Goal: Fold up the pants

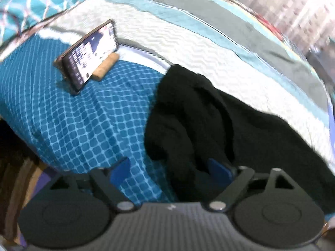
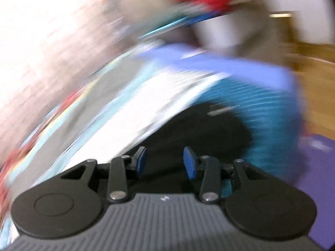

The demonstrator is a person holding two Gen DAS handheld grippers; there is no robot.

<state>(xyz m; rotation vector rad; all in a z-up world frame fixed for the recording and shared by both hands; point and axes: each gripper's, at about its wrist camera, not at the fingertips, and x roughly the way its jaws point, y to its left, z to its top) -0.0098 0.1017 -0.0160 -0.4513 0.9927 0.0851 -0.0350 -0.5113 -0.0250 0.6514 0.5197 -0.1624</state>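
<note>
Black pants (image 1: 209, 121) lie crumpled on the bed, across the blue checked cover and the white quilt. My left gripper (image 1: 169, 171) is open just above their near edge; the right blue pad (image 1: 219, 170) is against the black cloth, the left pad (image 1: 120, 171) over the blue cover. In the blurred right wrist view the pants (image 2: 199, 129) show as a dark patch straight ahead. My right gripper (image 2: 164, 162) is open over them, holding nothing.
A phone (image 1: 90, 56) leans on a wooden stand (image 1: 104, 69) on the blue checked cover (image 1: 73, 115). A white quilt (image 1: 209, 48) and striped bedding lie beyond. A patterned pillow (image 1: 31, 6) is far left. Wooden floor (image 2: 314, 73) and a purple mat (image 2: 318, 177) are beside the bed.
</note>
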